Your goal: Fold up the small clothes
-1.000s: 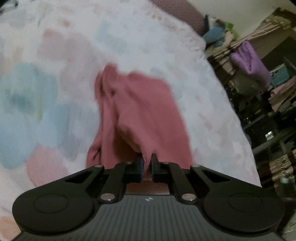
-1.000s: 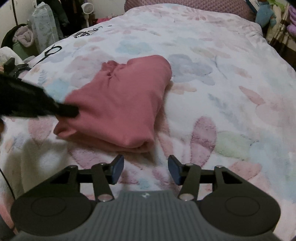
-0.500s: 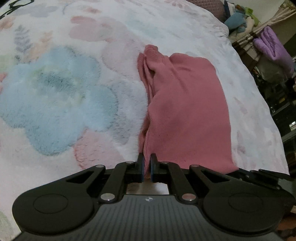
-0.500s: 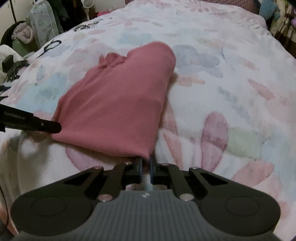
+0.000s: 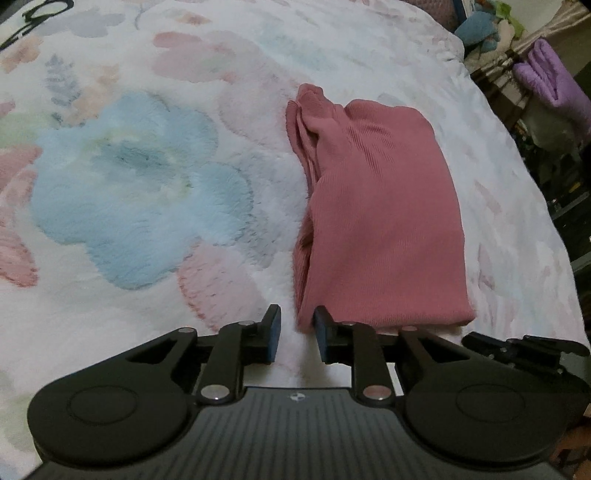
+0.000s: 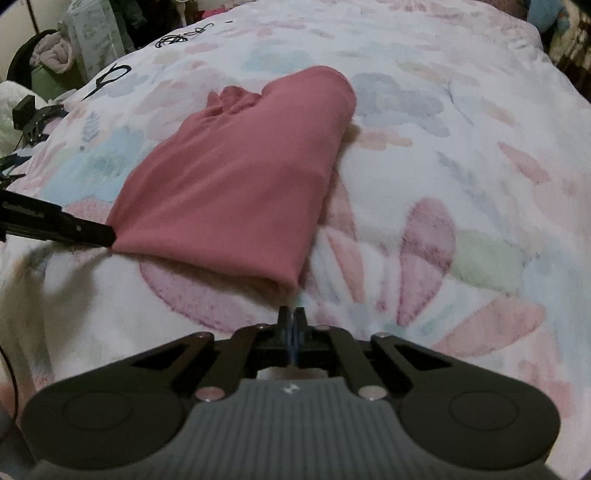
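Observation:
A pink ribbed garment (image 5: 384, 221) lies folded flat on the floral fleece blanket (image 5: 129, 184). My left gripper (image 5: 297, 332) sits at its near left corner with the jaws opening. The corner's tip lies between the fingers beside the right pad, and neither pad presses it. In the right wrist view the same garment (image 6: 236, 177) stretches away from my right gripper (image 6: 291, 314), which is shut just short of the near right corner with no cloth seen between its pads. The left gripper's black finger (image 6: 74, 229) touches the garment's left corner there.
Black scissors (image 6: 110, 75) and a coiled cable (image 6: 181, 35) lie at the blanket's far left. The bed's edge drops off on the right, beside a purple cloth (image 5: 554, 81) and a blue plush toy (image 5: 476, 29). Bags and clutter (image 6: 51, 51) stand left of the bed.
The left gripper lowered the garment's corner onto the blanket and its jaws have parted off it. The right gripper went from open to shut at the near right corner.

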The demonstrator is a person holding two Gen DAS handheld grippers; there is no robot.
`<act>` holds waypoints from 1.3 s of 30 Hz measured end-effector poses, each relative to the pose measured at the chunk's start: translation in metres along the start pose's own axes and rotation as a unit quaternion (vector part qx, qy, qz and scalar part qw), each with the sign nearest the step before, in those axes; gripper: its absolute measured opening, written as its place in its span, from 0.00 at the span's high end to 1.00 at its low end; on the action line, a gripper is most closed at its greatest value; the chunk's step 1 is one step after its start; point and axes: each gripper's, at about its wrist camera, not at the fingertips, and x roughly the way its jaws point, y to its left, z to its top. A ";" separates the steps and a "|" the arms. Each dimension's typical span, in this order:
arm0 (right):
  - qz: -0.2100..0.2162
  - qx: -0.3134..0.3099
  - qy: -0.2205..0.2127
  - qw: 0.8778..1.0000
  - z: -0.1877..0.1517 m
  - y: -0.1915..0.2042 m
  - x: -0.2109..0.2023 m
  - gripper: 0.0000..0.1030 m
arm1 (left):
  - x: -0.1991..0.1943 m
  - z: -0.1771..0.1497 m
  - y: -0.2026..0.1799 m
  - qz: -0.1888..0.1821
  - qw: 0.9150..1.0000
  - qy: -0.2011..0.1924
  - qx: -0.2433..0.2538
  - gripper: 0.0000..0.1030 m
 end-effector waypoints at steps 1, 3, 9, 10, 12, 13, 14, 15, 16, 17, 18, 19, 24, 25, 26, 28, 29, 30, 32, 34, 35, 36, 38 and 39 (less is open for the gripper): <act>0.000 0.003 -0.001 1.000 -0.001 -0.002 -0.003 1.00 | -0.002 0.000 -0.001 0.004 1.000 0.001 0.004 0.70; -0.001 0.008 -0.005 1.000 -0.002 -0.006 -0.009 1.00 | -0.010 0.001 -0.005 0.014 1.000 -0.002 0.013 0.69; 0.007 0.043 -0.034 0.998 0.014 -0.022 -0.024 0.98 | -0.027 0.018 -0.018 -0.004 0.998 -0.046 0.031 0.69; 0.010 0.047 -0.039 0.998 0.019 -0.024 -0.025 0.98 | -0.026 0.024 -0.020 -0.009 0.998 -0.053 0.034 0.69; 0.014 0.056 -0.048 0.997 0.030 -0.028 -0.025 0.93 | -0.022 0.036 -0.024 -0.013 0.997 -0.066 0.039 0.61; 0.017 0.062 -0.052 0.997 0.034 -0.030 -0.024 0.84 | -0.019 0.041 -0.025 -0.017 0.996 -0.073 0.040 0.56; 0.022 0.069 -0.056 0.996 0.039 -0.032 -0.024 0.73 | -0.016 0.048 -0.025 -0.028 0.995 -0.084 0.035 0.47; 0.027 0.079 -0.061 0.995 0.045 -0.034 -0.023 0.68 | -0.012 0.053 -0.023 -0.042 0.995 -0.092 0.027 0.39; 0.034 0.088 -0.065 0.993 0.050 -0.037 -0.021 0.63 | -0.009 0.058 -0.020 -0.055 0.993 -0.099 0.018 0.36; 0.043 0.096 -0.069 0.992 0.055 -0.039 -0.019 0.60 | -0.002 0.064 -0.017 -0.069 0.992 -0.105 0.006 0.32; 0.049 0.106 -0.072 0.991 0.061 -0.042 -0.016 0.58 | 0.003 0.069 -0.014 -0.073 0.992 -0.107 -0.002 0.30; 0.053 0.115 -0.074 0.989 0.066 -0.044 -0.013 0.54 | 0.012 0.075 -0.011 -0.069 0.992 -0.108 -0.012 0.30; 0.078 0.164 -0.082 0.980 0.093 -0.061 0.013 0.37 | 0.046 0.100 -0.001 -0.061 0.991 -0.111 -0.041 0.30; 0.085 0.175 -0.080 0.978 0.098 -0.065 0.020 0.35 | 0.051 0.104 0.002 -0.060 0.991 -0.113 -0.048 0.30; 0.093 0.188 -0.077 0.975 0.103 -0.069 0.027 0.34 | 0.058 0.108 0.006 -0.063 0.990 -0.113 -0.056 0.30; 0.113 0.222 -0.075 0.966 0.112 -0.079 0.042 0.34 | 0.073 0.115 0.016 -0.079 0.988 -0.103 -0.084 0.30; 0.121 0.234 -0.075 0.962 0.116 -0.084 0.048 0.34 | 0.080 0.118 0.022 -0.089 0.986 -0.098 -0.101 0.30; 0.128 0.248 -0.073 0.957 0.120 -0.089 0.056 0.34 | 0.086 0.120 0.026 -0.097 0.984 -0.096 -0.115 0.30; 0.144 0.269 -0.070 0.950 0.125 -0.097 0.068 0.34 | 0.098 0.124 0.033 -0.107 0.981 -0.088 -0.134 0.30; 0.157 0.286 -0.063 0.943 0.130 -0.104 0.082 0.34 | 0.106 0.126 0.037 -0.116 0.980 -0.083 -0.140 0.30; 0.164 0.293 -0.060 0.940 0.132 -0.107 0.089 0.34 | 0.110 0.127 0.038 -0.121 0.979 -0.080 -0.142 0.30; 0.171 0.300 -0.059 0.937 0.133 -0.110 0.094 0.34 | 0.112 0.128 0.040 -0.128 0.978 -0.079 -0.144 0.30; 0.187 0.317 -0.057 0.928 0.135 -0.117 0.105 0.34 | 0.116 0.130 0.043 -0.138 0.977 -0.075 -0.146 0.32; 0.194 0.326 -0.056 0.924 0.137 -0.120 0.110 0.34 | 0.117 0.131 0.044 -0.141 0.976 -0.073 -0.147 0.39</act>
